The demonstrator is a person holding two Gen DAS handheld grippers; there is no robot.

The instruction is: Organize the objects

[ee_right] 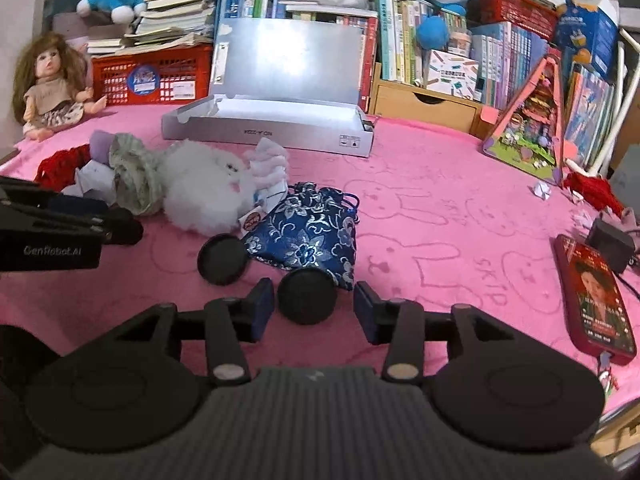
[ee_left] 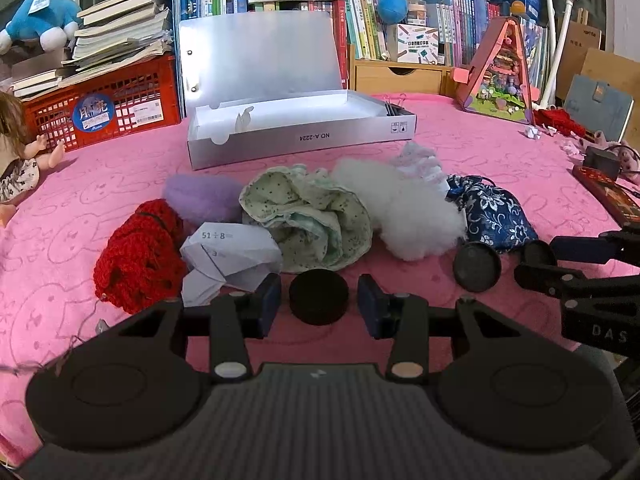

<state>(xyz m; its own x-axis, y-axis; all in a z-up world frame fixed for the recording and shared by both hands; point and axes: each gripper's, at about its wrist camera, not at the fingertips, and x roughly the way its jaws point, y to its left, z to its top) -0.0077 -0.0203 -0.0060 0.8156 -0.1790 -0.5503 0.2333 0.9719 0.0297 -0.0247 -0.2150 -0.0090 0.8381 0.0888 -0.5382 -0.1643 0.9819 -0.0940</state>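
Three black round discs lie on the pink cloth. One disc (ee_left: 318, 297) sits between the open fingers of my left gripper (ee_left: 319, 307), untouched. A second disc (ee_right: 306, 296) sits between the open fingers of my right gripper (ee_right: 314, 306). The third disc (ee_left: 477, 266) lies between the two grippers and also shows in the right wrist view (ee_right: 222, 259). Behind them is a row of soft items: red knit (ee_left: 138, 254), folded paper (ee_left: 230, 254), green dotted cloth (ee_left: 316, 216), white fluff (ee_left: 400, 210), blue floral pouch (ee_right: 310, 238). An open grey box (ee_left: 300, 136) stands at the back.
A red crate (ee_left: 104, 110) with books and a doll (ee_right: 46, 80) are at the back left. A pink toy house (ee_right: 536, 120) is at the right. A red phone (ee_right: 596, 296) and a charger (ee_right: 610, 242) lie at the right edge. Bookshelves and plush toys line the back.
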